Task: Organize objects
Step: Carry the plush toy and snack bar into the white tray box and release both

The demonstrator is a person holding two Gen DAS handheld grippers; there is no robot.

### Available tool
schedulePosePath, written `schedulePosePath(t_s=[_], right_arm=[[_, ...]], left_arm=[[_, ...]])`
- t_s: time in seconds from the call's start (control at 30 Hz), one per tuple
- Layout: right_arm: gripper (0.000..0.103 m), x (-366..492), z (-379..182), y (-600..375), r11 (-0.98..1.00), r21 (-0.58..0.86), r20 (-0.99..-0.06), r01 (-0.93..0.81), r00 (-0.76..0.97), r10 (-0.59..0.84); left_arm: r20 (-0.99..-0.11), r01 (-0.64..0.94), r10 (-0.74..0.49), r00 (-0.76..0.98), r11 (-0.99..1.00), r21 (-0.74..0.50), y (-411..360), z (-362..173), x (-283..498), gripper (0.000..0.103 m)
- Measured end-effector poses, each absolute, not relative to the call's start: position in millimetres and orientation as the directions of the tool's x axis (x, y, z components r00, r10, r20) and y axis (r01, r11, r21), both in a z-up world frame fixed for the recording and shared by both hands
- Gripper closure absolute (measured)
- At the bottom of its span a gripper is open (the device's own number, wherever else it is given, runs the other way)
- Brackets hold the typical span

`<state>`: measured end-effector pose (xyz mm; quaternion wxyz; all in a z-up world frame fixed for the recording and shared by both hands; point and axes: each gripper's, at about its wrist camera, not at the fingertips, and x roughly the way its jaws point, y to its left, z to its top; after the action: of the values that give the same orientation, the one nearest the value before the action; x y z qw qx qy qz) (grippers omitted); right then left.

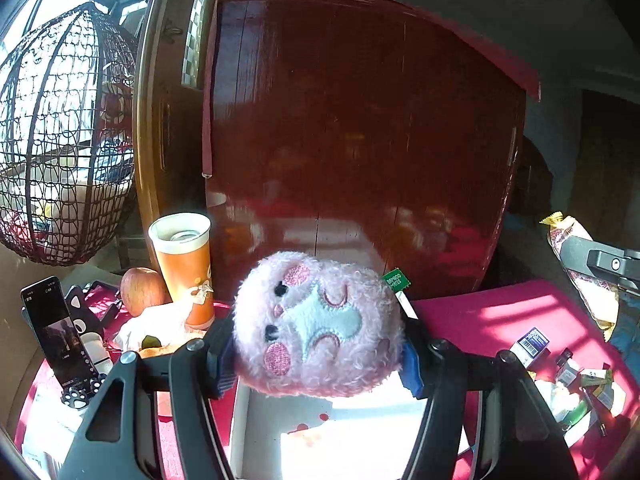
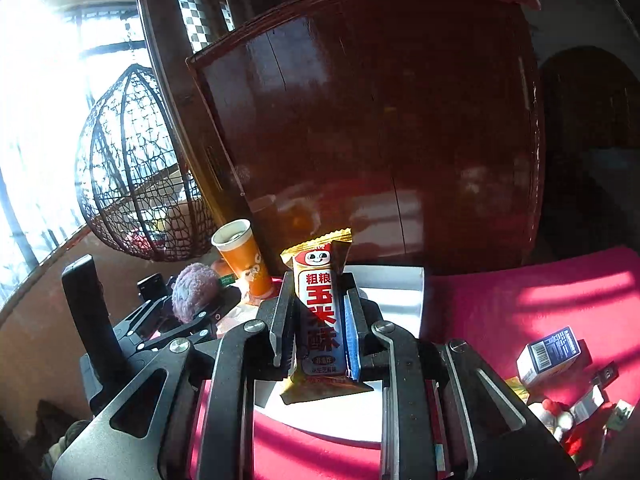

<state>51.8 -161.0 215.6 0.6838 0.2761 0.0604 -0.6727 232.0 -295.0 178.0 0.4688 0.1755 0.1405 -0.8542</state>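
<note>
L gripper (image 1: 318,360): jaws clamped on pink plush toy (image 1: 316,328), blue pads squeezing its sides; face tipped sideways, green tag poking out top right. Held clear above the white box (image 1: 360,440), prob. so it can drop straight in.
R gripper (image 2: 316,344): jaws nearly together, clamped on snack bar (image 2: 320,320) by its middle; wrapper stands upright, crimped gold end up. Thin packet, hence the narrow grip.
White box: open tray on red tablecloth (image 2: 520,304), right under/ahead of both grippers. Looks like the sorting spot; a few red-orange marks show on its floor.
Task items: plush + bar both in the air, neither set down yet; both hover over the box area, plush to the left of the bar.
Loose bits, right side: blue barcode box (image 2: 552,352) + small packets scattered on cloth, well apart from the white box. Likely still to sort.
Left side: phone on paw stand (image 1: 60,332), apple (image 1: 142,290), orange paper cup (image 1: 186,268), crumpled tissue just beside cup.
Behind: glossy dark wood panel (image 1: 360,120) standing at table's back edge.
Far: wicker hanging chair (image 1: 60,140) by sunlit window, stuff piled inside.
</note>
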Motion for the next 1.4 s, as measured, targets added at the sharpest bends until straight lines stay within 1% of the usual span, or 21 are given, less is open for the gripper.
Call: schedulePosePath(t_s=[0.07, 0.17, 0.23, 0.3, 0.43, 0.8, 1.13, 1.3, 1.37, 1.4], right_arm=[[0.083, 50.1, 200.3, -174.8, -0.073, 0.316, -0.486, 0.946, 0.095, -0.869], [0.083, 53.2, 176.5, -196.0, -0.099, 0.309, -0.539, 0.946, 0.089, -0.837], [0.083, 53.5, 153.9, -210.7, -0.117, 0.332, -0.59, 0.936, 0.11, -0.8], [0.083, 54.1, 128.4, -224.3, -0.146, 0.346, -0.645, 0.927, 0.121, -0.755], [0.083, 59.4, 98.6, -238.0, -0.175, 0.279, -0.698, 0.944, 0.074, -0.713], [0.083, 51.5, 68.4, -255.4, -0.211, 0.283, -0.736, 0.936, 0.071, -0.673], [0.083, 54.9, 55.2, -265.6, -0.246, 0.215, -0.755, 0.945, 0.001, -0.656], [0.083, 50.9, 50.7, -267.9, -0.262, 0.203, -0.76, 0.943, -0.017, -0.65], [0.079, 49.5, 49.7, -267.7, -0.263, 0.198, -0.756, 0.944, -0.024, -0.654], [0.07, 49.0, 49.4, -267.5, -0.263, 0.196, -0.756, 0.945, -0.026, -0.655]], left_arm=[[-0.459, 0.858, -0.747, -0.481, -0.509, -0.069, -305.2, 169.2, 228.3, 0.04], [-0.504, 0.857, -0.727, -0.467, -0.512, -0.056, -313.9, 150.3, 221.9, 0.04], [-0.542, 0.852, -0.703, -0.46, -0.521, -0.048, -317.4, 132.6, 216.5, 0.04], [-0.575, 0.849, -0.675, -0.462, -0.523, -0.069, -322.6, 117.1, 213.1, 0.04], [-0.614, 0.857, -0.649, -0.449, -0.507, -0.09, -333.5, 96.0, 209.7, 0.04], [-0.658, 0.889, -0.651, -0.377, -0.454, -0.06, -357.4, 67.0, 203.2, 0.04], [-0.681, 0.888, -0.631, -0.373, -0.456, -0.064, -365.9, 55.9, 193.2, 0.04], [-0.688, 0.894, -0.628, -0.364, -0.443, -0.068, -368.3, 52.3, 188.1, 0.038], [-0.697, 0.897, -0.612, -0.373, -0.429, -0.104, -370.8, 50.5, 189.3, 0.036], [-0.701, 0.899, -0.604, -0.379, -0.419, -0.124, -371.8, 49.7, 191.0, 0.035]])
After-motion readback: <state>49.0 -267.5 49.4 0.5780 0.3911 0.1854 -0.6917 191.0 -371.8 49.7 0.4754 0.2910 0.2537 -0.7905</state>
